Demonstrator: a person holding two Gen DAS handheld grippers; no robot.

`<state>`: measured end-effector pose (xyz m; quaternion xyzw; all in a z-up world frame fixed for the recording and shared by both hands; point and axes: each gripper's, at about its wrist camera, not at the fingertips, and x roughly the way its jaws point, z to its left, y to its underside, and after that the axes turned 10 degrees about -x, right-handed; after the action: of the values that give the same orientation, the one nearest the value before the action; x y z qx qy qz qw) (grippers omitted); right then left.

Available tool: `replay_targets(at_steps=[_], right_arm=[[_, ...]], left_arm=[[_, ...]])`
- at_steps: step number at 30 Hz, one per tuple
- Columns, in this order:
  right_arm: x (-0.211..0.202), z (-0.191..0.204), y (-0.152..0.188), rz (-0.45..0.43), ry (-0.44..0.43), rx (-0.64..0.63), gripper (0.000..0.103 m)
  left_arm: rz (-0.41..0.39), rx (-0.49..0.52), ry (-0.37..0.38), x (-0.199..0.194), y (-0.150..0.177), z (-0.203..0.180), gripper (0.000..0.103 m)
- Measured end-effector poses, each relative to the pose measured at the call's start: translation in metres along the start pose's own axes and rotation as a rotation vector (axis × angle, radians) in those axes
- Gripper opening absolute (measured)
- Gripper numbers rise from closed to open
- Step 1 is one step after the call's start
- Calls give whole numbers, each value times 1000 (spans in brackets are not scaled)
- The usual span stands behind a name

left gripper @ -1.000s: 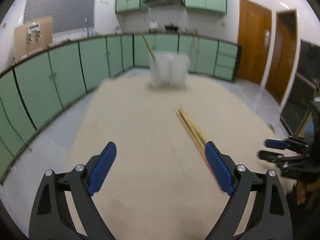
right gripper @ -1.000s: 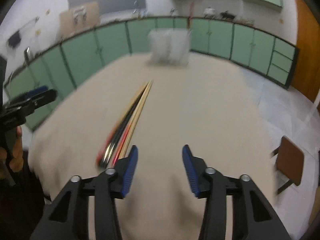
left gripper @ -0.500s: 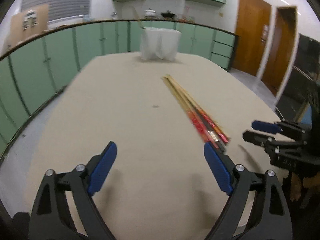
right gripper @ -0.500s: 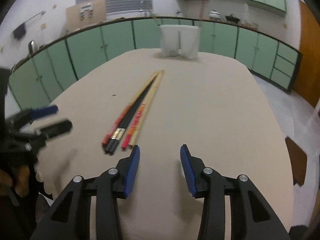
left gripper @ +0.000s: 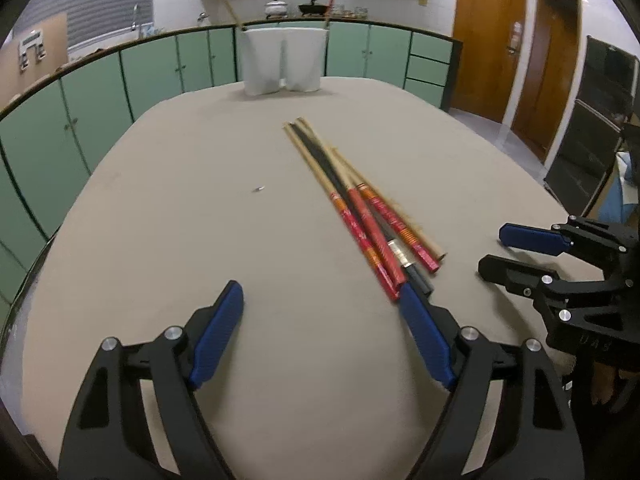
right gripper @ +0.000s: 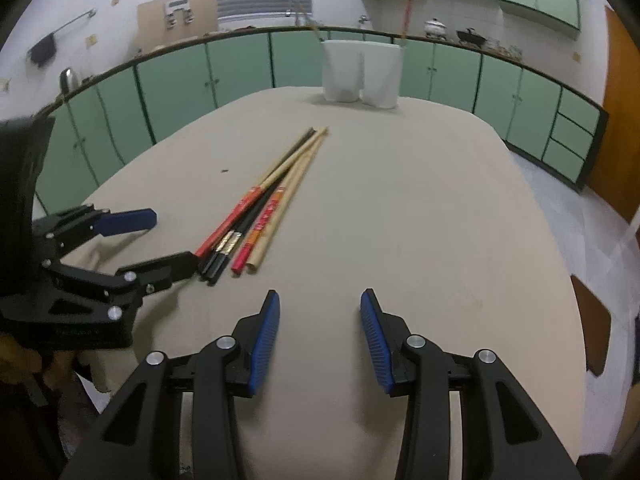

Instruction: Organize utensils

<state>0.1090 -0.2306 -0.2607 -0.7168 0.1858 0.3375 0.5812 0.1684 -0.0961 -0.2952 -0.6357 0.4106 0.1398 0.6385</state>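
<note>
the chopsticks [left gripper: 362, 216] lay in a loose bundle on the beige table [left gripper: 180, 240], their long axis running away from the person toward the white holder [left gripper: 284, 60] at the far edge; their near ends sat just beside the right-hand finger of the left gripper [left gripper: 320, 336], outside its span rather than between the jaws; those jaws were closing with nothing between them; the right gripper [right gripper: 320, 336] hovered over bare table with its fingers partly apart and empty, the bundle lying off to its left; the left hand seemed the nearer, so a small shift toward the bundle looked needed; the sticks were thin and mixed, some plain wood, some black, several banded red and orange at the near ends, fanning slightly there.
</note>
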Motion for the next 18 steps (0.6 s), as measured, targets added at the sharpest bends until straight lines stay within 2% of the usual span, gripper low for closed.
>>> replay_targets(at_steps=[4,7,10,14,18], right_arm=[[6,10,-7,-8,0,-51,42],[11,13,-13,-13,-15,-62,42],[14,16,-17,-18,-25,-82,41],[20,11,-21,-14,-16,-68,32],[18,-6,-16,-8,-7,-13,32]], left_arm=[[6,-6,-13,-5,0,6,76],[3,-14,17,-7,-3,4,76],[2,-33,8,-5,-6,8,76],[13,-37,22,-5,-5,9,74],[12,-27,49,-1,-7,-1,74]])
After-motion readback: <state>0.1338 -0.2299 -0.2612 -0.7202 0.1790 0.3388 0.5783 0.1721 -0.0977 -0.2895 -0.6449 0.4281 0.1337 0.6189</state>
